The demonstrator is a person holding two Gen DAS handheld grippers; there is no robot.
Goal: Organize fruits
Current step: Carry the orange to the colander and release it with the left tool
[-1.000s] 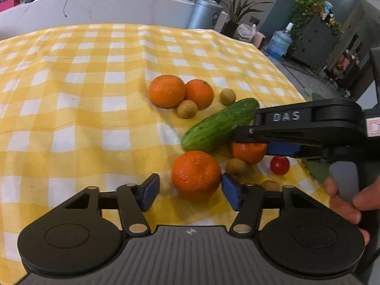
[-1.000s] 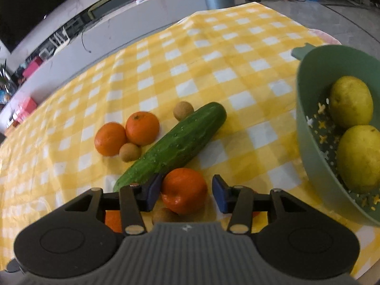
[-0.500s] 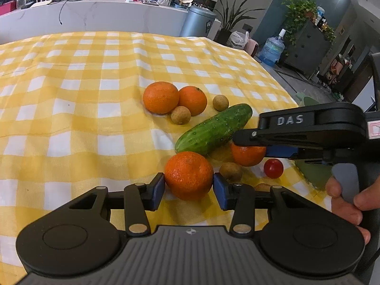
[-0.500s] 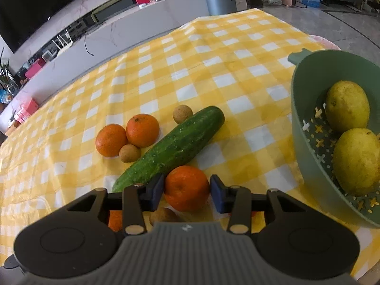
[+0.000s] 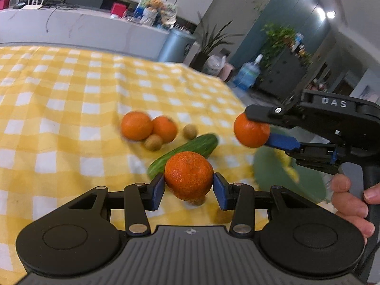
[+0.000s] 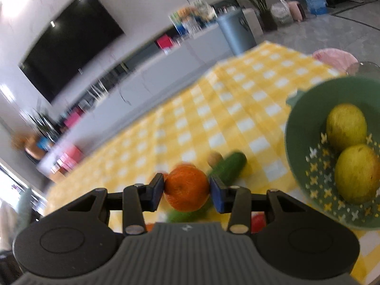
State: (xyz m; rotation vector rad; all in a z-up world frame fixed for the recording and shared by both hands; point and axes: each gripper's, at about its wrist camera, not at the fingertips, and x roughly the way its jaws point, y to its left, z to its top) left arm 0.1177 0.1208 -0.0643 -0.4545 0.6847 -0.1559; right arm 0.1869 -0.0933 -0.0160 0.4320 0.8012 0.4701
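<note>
**Left wrist view: two oranges gripped above the cloth**

A yellow checked tablecloth [image 5: 71, 109] is seen, backed by a grey counter [image 5: 78, 30]. Two oranges [image 5: 136, 125], small brown fruits [image 5: 153, 142] and a cucumber [image 5: 201, 143] are left on it. One orange [image 5: 188, 175] is clamped by the left gripper [image 5: 188, 188], its pads pressed to both sides. Another orange [image 6: 186, 190] is pinched by the right gripper [image 6: 186, 193] beside a green colander [image 6: 308, 118] with two lemons [image 6: 346, 123].

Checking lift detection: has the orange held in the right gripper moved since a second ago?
Yes. The round orange in the right gripper has risen off the yellow checked tablecloth, now above the green cucumber it lay beside.
</note>
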